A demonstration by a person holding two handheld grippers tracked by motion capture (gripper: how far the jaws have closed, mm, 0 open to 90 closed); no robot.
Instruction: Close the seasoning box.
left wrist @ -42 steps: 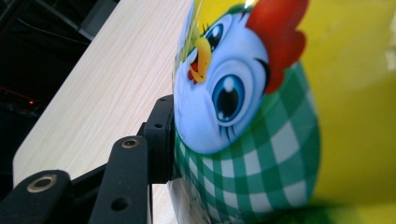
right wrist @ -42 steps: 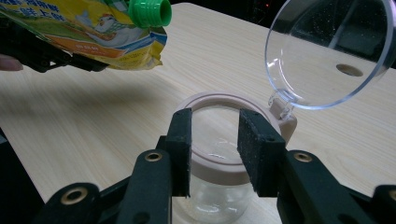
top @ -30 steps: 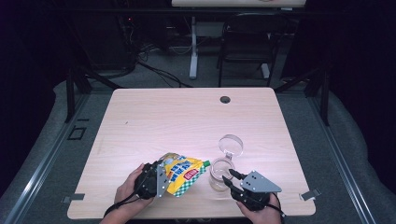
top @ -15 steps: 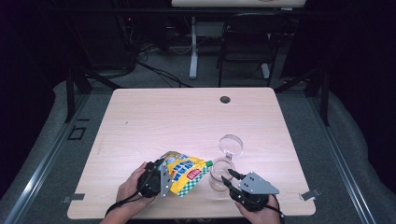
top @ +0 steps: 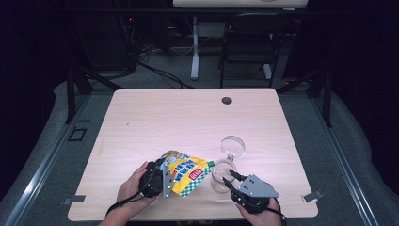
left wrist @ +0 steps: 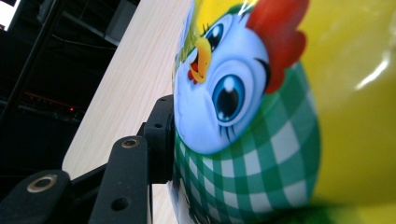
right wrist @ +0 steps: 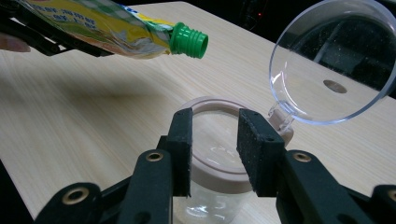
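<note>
The pale wooden tabletop (top: 188, 117) carries everything, and both pairs of tongs work at its near edge. The left tongs (top: 162, 181) are pinching a soft yellow pouch with a green-and-white check pattern and a cartoon chicken (top: 188, 173). It is lifted and lies almost level, and its green screw spout (right wrist: 188, 41) points toward the right tongs, close above and beside the jar. The right tongs (top: 230, 180) are closed around a clear glass jar with a beige rim (top: 222, 176), one pad on each side of the neck. It stands upright just in front of them, and its clear round hinged lid (top: 233, 146) is flipped open on the far side.

I think the pouch will be light, limp and a little slippery. It bends under a grip, so it is better to hold it on the flat body, as now, where a squeeze pushes the contents to the spout. The jar is stiff, smooth and breakable, and I think the neck under the rim is the safe place to hold.

The right gripper view shows the spout has no cap and the jar looks empty; the high view is too small for this. The left gripper view shows the print pressed against a black pad (left wrist: 161, 140).
</note>
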